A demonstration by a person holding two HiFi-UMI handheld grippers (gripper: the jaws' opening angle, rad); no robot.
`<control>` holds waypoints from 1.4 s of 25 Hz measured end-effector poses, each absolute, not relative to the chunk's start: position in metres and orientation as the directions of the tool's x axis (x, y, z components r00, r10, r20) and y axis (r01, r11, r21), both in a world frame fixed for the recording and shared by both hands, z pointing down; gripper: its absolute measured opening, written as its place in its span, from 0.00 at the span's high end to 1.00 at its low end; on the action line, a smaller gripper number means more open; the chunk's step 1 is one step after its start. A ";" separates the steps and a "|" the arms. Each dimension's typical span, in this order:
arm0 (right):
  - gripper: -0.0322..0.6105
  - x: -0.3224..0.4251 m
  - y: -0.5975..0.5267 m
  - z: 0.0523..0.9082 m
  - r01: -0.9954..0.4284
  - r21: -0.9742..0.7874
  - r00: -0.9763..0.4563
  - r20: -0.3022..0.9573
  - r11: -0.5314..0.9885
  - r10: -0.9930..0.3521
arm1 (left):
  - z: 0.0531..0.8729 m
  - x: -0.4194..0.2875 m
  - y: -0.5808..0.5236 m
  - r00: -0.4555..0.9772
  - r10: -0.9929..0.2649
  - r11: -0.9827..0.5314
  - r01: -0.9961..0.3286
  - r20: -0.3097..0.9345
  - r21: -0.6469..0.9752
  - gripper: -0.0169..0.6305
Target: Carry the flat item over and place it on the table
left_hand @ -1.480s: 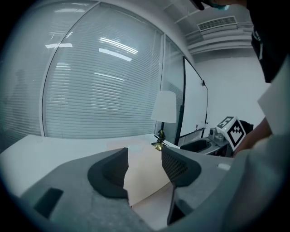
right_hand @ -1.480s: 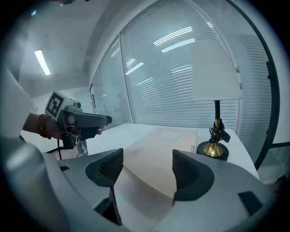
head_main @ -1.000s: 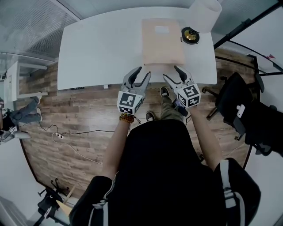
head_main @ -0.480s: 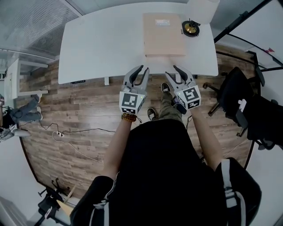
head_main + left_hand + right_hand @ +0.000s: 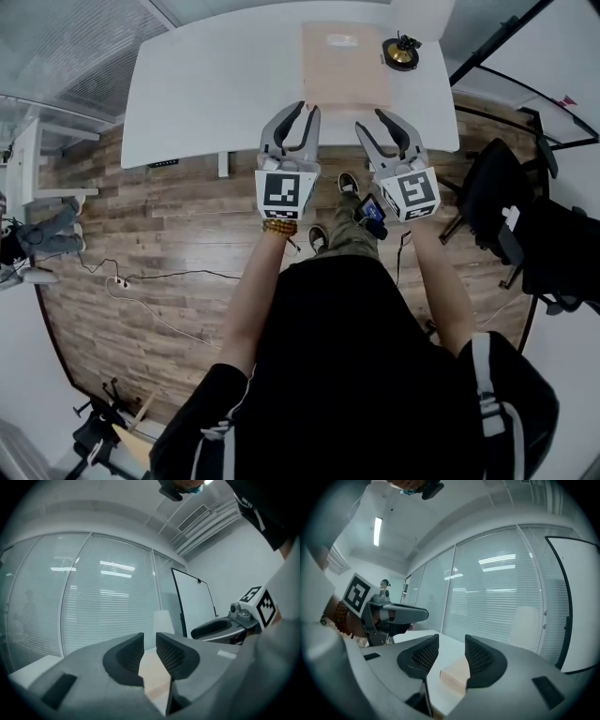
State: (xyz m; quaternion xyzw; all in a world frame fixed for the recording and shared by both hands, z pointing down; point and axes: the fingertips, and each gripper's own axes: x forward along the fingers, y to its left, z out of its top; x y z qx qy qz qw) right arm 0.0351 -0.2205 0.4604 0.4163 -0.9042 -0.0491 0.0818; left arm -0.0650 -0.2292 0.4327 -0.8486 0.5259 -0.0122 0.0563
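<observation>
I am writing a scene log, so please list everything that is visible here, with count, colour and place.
table: one, white, top of head view.
flat item: one, tan, on the table, ahead of both grippers.
round object: one, brass and black, on the table right of the flat item.
chair: one, black, at right on the floor.
cable: one, black, on the wooden floor, left.
left gripper: one, grey, jaws just closed to a narrow gap, nothing between.
right gripper: one, grey, jaws apart, just closing, flat item's corner seen through the gap, not gripped.
forearms: two, bare.
</observation>
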 end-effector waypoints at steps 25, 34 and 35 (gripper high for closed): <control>0.83 0.026 -0.161 0.363 -0.799 0.245 -0.592 -0.155 0.549 -0.791 | 0.351 -0.047 -0.164 0.384 -0.900 -0.354 -0.920 -0.206 -0.168 0.86; 0.89 0.036 -0.151 0.369 -0.808 0.239 -0.579 -0.155 0.538 -0.800 | 0.363 -0.040 -0.156 0.393 -0.901 -0.360 -0.914 -0.183 -0.188 0.87; 0.89 0.037 -0.151 0.370 -0.809 0.238 -0.578 -0.153 0.538 -0.801 | 0.364 -0.040 -0.156 0.393 -0.901 -0.360 -0.913 -0.181 -0.190 0.87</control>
